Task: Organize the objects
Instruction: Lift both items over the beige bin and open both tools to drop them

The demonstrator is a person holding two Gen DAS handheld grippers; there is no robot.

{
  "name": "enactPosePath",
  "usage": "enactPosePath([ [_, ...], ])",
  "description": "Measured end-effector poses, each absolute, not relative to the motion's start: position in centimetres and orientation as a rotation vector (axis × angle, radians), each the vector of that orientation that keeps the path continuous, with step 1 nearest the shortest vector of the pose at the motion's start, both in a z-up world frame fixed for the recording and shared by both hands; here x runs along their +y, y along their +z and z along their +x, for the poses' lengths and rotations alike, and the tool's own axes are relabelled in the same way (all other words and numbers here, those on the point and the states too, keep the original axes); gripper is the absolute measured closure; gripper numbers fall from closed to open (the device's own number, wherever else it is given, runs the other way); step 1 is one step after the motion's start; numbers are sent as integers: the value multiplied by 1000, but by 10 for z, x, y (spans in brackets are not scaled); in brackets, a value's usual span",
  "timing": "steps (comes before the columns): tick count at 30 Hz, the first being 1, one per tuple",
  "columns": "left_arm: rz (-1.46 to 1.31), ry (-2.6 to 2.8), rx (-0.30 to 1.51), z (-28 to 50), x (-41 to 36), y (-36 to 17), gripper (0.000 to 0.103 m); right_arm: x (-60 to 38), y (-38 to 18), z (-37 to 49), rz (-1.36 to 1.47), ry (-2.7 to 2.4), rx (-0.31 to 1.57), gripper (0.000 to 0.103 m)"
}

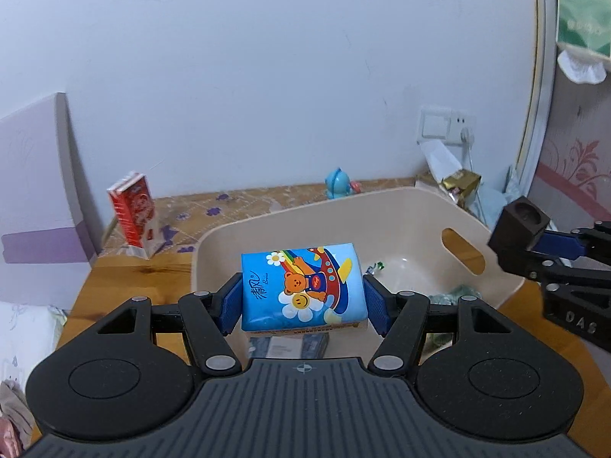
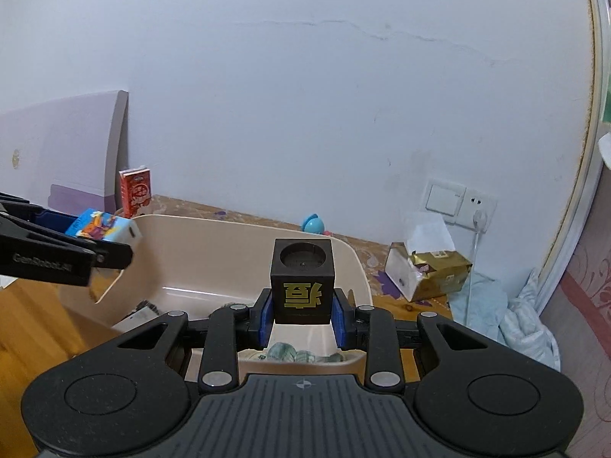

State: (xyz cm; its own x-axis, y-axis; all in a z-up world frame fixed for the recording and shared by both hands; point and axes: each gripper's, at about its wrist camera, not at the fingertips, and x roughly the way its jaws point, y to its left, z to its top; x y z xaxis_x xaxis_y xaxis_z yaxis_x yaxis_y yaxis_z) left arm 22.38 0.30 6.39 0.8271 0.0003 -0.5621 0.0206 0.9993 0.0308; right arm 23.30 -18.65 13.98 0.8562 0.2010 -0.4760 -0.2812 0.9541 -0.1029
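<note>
My left gripper [image 1: 303,299] is shut on a blue tissue pack [image 1: 303,286] printed with a cartoon bear, held above the near left part of a beige plastic bin [image 1: 385,206]. My right gripper [image 2: 303,315] is shut on a black cube [image 2: 303,280] with a gold character and a round recess on top, held over the bin's [image 2: 214,229] near right rim. The cube [image 1: 515,229] also shows at the right of the left wrist view. The tissue pack [image 2: 101,229] shows at the left of the right wrist view. Small wrapped items lie in the bin.
A red carton [image 1: 133,213] stands on the wooden table [image 1: 126,278] at the back left, by a white and purple box [image 1: 34,206]. A blue toy [image 1: 338,183] sits behind the bin. A gold packet [image 2: 439,271] and a white bag lie right, below a wall socket [image 2: 477,206].
</note>
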Motion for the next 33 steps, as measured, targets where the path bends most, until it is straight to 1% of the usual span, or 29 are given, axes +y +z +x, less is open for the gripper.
enactPosePath([
  [9, 43, 12, 775, 280, -11, 19, 38, -171, 111, 275, -207, 260, 583, 74],
  [16, 40, 13, 846, 290, -9, 2, 37, -165, 94, 286, -245, 265, 660, 74],
  [18, 35, 14, 838, 287, -7, 3, 37, -167, 94, 282, -236, 255, 642, 63],
  [19, 34, 16, 832, 285, -6, 5, 36, -169, 96, 280, -227, 255, 632, 63],
  [21, 32, 19, 808, 280, -5, 10, 30, -173, 101, 273, -216, 253, 605, 60],
  [22, 32, 22, 794, 277, -5, 14, 26, -174, 104, 271, -217, 251, 597, 54],
  [23, 31, 24, 777, 273, -5, 18, 23, -175, 108, 267, -217, 247, 586, 49],
  [27, 26, 31, 726, 255, -6, 35, 21, -181, 121, 250, -217, 236, 559, 42],
  [29, 24, 35, 705, 244, -7, 42, 21, -184, 124, 242, -216, 228, 555, 34],
  [32, 13, 32, 684, 226, -7, 48, 20, -189, 125, 228, -206, 213, 555, 26],
  [33, 7, 29, 683, 221, -6, 49, 20, -191, 124, 222, -197, 209, 558, 25],
])
